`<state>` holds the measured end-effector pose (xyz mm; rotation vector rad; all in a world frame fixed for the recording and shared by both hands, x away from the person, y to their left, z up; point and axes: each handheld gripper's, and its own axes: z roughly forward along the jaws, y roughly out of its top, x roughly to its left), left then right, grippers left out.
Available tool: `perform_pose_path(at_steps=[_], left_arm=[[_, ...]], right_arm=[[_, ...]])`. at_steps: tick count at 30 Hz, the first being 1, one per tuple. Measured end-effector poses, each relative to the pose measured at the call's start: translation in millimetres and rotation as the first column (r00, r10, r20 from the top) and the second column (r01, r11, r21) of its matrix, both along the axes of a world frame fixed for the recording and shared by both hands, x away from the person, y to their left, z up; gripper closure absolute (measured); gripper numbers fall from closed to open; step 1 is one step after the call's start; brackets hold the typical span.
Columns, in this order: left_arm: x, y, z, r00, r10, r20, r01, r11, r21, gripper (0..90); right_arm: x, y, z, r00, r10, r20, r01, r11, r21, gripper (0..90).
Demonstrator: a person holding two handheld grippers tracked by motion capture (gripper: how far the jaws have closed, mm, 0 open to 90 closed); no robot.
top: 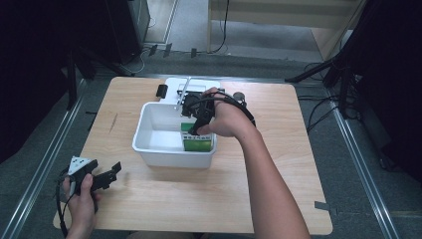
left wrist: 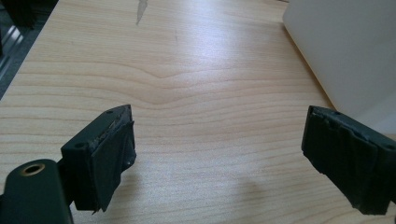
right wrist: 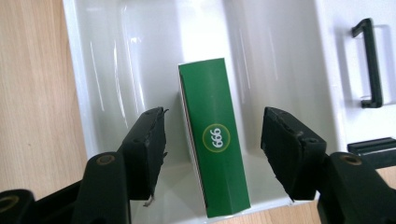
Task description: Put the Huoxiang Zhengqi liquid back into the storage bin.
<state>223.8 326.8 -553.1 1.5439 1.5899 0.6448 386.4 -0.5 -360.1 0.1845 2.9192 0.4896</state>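
Right gripper view: the right gripper's fingers stand released either side of a green box in the white tub, its long axis running up-frame between them. At lower left of the high view, the left gripper idles released over the bench.

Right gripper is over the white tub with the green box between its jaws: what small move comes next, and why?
Probably lower slightly and close. The right gripper is open, its jaws either side of the green box but apart from it, and the box stands on edge in the white tub. Whether it was just released instead, I cannot tell.
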Motion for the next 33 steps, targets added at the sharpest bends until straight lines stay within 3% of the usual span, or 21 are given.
perform_pose_path(at_steps=[9, 15, 20, 21, 27, 28, 31, 33], left_arm=[[-0.8, 0.0, 0.1, 1.0000, 0.001, 0.002, -0.001, 1.0000, 0.010, 10.5], [-2.0, -0.1, 0.3, 1.0000, 0.000, 0.006, 0.000, 1.0000, 0.006, 10.4], [-1.8, -0.2, 0.4, 1.0000, 0.004, 0.004, -0.004, 1.0000, 0.008, 10.4], [-1.3, -0.4, 0.3, 1.0000, 0.005, 0.004, -0.005, 1.0000, 0.007, 10.5], [-1.2, 0.4, 0.3, 1.0000, 0.004, 0.004, -0.004, 1.0000, 0.003, 10.5], [-1.2, 0.1, 0.2, 1.0000, 0.003, 0.005, -0.003, 1.0000, 0.004, 10.5], [-1.4, -0.3, 0.3, 1.0000, 0.004, 0.007, -0.004, 1.0000, 0.006, 10.5], [-1.4, -0.4, 0.3, 0.9999, 0.006, 0.009, -0.007, 0.9999, 0.008, 10.4]], right_arm=[[0.5, -16.3, 18.7, 0.9969, -0.076, 0.017, 0.075, 0.996, 0.054, 39.1], [4.4, -34.6, 25.2, 0.9896, -0.144, 0.004, 0.143, 0.987, 0.079, 37.5], [6.2, -47.9, 32.9, 0.9827, -0.185, 0.009, 0.182, 0.972, 0.146, 37.3], [5.4, -56.1, 37.0, 0.9789, -0.205, -0.005, 0.202, 0.960, 0.195, 37.2], [4.0, -76.4, 40.3, 0.9746, -0.224, 0.002, 0.217, 0.947, 0.236, 35.6], [3.4, -86.3, 40.4, 0.9686, -0.249, -0.001, 0.241, 0.937, 0.252, 33.9], [2.2, -97.5, 40.1, 0.9636, -0.267, 0.002, 0.256, 0.924, 0.285, 33.5], [1.4, -106.6, 39.9, 0.9594, -0.282, 0.004, 0.266, 0.909, 0.321, 33.3]])
